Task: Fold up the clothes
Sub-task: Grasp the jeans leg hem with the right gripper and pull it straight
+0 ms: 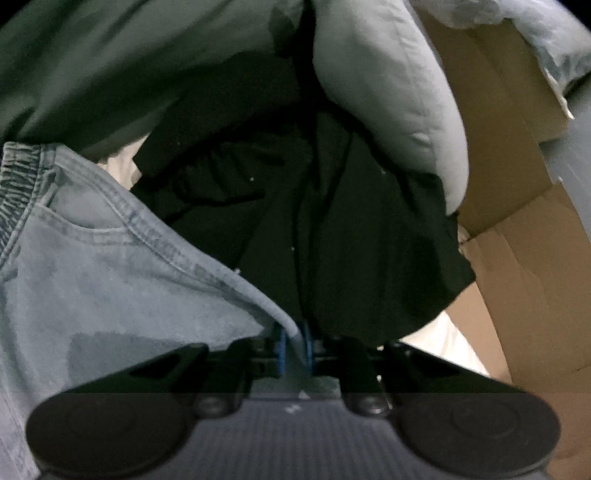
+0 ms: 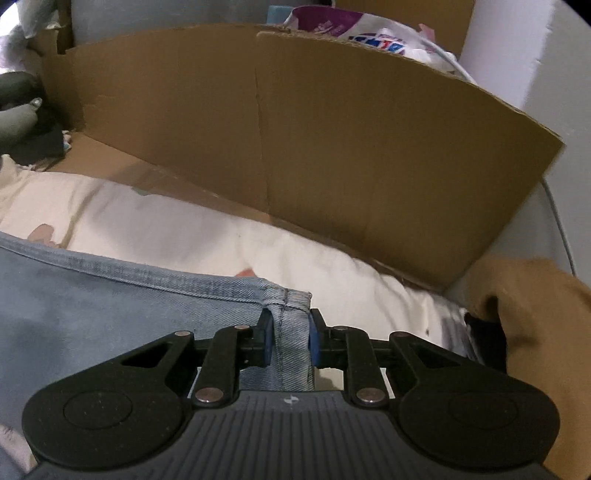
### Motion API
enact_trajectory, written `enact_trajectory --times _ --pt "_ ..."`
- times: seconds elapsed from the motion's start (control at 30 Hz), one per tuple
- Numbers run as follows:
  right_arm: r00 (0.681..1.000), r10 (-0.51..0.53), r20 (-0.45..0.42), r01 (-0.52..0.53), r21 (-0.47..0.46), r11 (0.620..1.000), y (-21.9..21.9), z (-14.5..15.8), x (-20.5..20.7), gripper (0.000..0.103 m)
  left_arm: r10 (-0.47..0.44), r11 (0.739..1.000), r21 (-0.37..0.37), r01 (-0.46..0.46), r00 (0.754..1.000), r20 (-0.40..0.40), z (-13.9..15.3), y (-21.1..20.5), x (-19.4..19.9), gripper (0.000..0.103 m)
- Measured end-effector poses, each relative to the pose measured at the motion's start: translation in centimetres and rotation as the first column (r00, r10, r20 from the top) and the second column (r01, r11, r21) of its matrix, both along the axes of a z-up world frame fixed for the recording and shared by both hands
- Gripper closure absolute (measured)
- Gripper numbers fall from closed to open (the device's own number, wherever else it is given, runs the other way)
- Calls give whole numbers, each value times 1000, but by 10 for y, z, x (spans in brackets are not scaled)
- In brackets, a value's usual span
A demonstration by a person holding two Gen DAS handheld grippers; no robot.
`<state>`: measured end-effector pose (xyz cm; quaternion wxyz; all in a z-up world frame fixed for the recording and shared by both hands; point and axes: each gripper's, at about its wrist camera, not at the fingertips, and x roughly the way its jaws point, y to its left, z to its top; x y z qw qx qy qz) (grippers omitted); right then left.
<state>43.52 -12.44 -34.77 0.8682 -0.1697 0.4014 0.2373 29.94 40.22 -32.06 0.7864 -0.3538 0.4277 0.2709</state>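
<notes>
A pair of light blue jeans (image 2: 110, 317) is gripped at two places. In the right wrist view, the right gripper (image 2: 290, 338) is seen with its jaws closed on a folded, stitched hem of the denim, the blue pads pressed against the cloth from both sides. The jeans are spread to the left of that grip, lying on a cream printed bedcover (image 2: 155, 229). Behind the bedcover a brown cardboard box (image 2: 369, 147) is stood with its wall upright, and a printed plastic package (image 2: 354, 26) is seen over its rim. A tan garment (image 2: 535, 314) lies at the right edge.

In the left wrist view, the left gripper (image 1: 294, 347) is seen with its jaws closed on a thin edge of the same denim (image 1: 92, 266), whose seams and pocket stitching fill the lower left. Just beyond the jaws a black garment (image 1: 332, 221) is heaped, with a dark green cloth (image 1: 129, 74) above it and a pale grey padded cloth (image 1: 388, 92) to the upper right. Cardboard (image 1: 517, 229) is seen at the right.
</notes>
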Motion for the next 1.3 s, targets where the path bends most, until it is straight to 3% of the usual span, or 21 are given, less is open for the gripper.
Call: enact_trajectory --times 0.37,0.47,0.6,0.7,0.87,1.1,1.3 --pt "1000 -2 13 2 -31 1000 23 -12 26 84 -22 1000 -14 23 999 49 11 1 -8 87" --pt "1000 -3 18 4 -40 999 27 -15 31 84 -34 999 -5 35 997 71 19 -3 -13 77" --pt "1000 -15 20 16 -47 999 32 -18 39 84 -122 989 101 112 988 99 41 -13 -13 57" --pt "1000 -20 16 21 -54 998 35 -22 43 84 -218 963 172 206 975 54 41 -18 -1 56" --pt "999 -23 23 25 -72 997 39 -27 47 84 -364 887 272 373 928 -83 20 -49 5 60" --pt "997 -52 61 57 -84 995 39 -18 49 86 -441 773 419 477 878 -186 7 -69 24 62" --pt "994 -72 84 80 -100 992 36 -14 55 87 -407 800 397 449 893 -191 -7 -56 34 61"
